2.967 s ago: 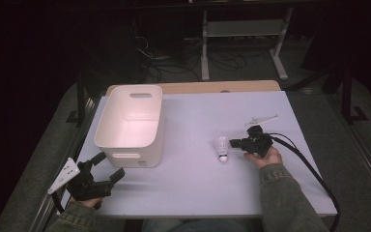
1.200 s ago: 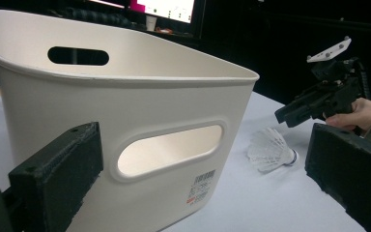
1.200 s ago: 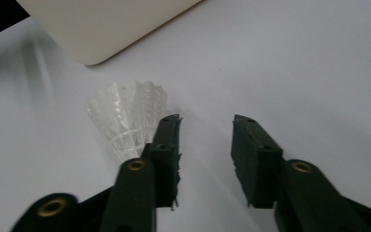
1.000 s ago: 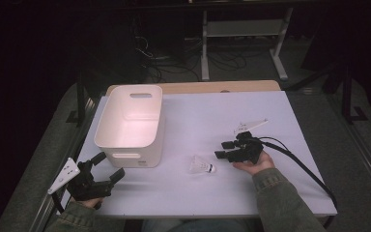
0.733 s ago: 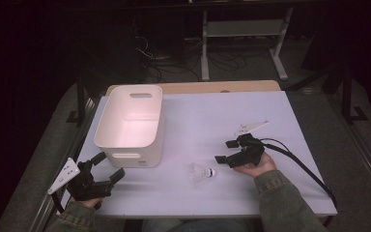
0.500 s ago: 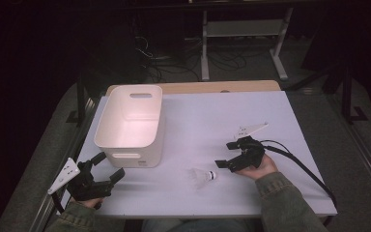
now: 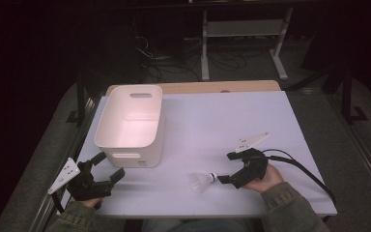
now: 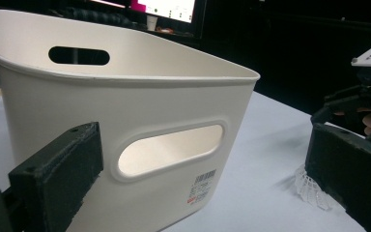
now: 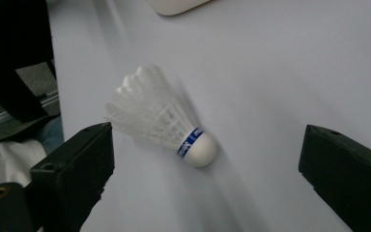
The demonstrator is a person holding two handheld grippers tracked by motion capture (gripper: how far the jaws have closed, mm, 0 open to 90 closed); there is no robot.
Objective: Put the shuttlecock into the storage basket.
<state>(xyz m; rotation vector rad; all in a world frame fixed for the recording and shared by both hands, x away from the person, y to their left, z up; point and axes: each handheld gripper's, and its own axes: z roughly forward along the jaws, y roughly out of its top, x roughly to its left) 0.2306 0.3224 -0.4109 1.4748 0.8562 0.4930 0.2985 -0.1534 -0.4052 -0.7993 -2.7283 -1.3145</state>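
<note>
Right gripper (image 7: 227,169) gapes, jaws apart, beside the shuttlecock (image 7: 202,181) lying on the table (image 7: 212,116); left gripper (image 7: 107,166) spread near the bin (image 7: 130,125).

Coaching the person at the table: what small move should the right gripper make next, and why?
Probably ease the right gripper forward and close on the white feathered shuttlecock. Its jaws stand open on either side of the shuttlecock, which lies on the white table, not yet gripped.
</note>
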